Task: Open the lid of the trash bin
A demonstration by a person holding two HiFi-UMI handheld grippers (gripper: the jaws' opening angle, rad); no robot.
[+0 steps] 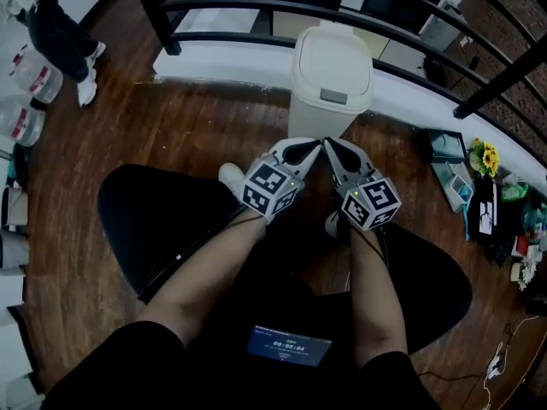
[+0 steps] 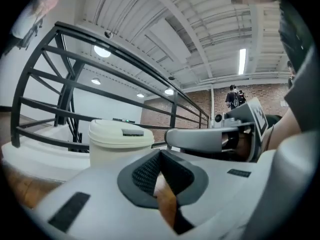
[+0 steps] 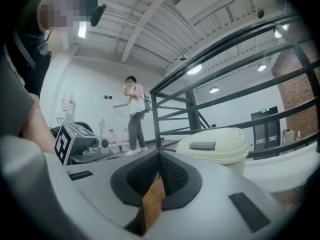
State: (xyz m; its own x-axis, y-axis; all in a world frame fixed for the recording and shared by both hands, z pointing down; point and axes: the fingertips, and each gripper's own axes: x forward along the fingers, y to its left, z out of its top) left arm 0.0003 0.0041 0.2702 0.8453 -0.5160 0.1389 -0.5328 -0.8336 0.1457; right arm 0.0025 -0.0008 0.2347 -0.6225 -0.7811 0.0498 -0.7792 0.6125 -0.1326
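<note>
The trash bin (image 1: 318,120) stands on the wooden floor (image 1: 197,135) at twelve o'clock from the seated person, close against the black railing (image 1: 154,11), with its cream lid (image 1: 332,54) shut. The left gripper (image 1: 301,151) and right gripper (image 1: 339,154) hover side by side just short of the bin, their tips near each other. Both pairs of jaws are pressed together with nothing between them.

The opening does not look begun. The grey tab (image 1: 333,96), at six o'clock on the lid's edge, is probably the release. A closed tip should press squarely on it, or hook under the rim and lift. The other gripper could steady the body, since the bin looks light and may slide.

In all there are one bin, one lid, one tab and two grippers.
</note>
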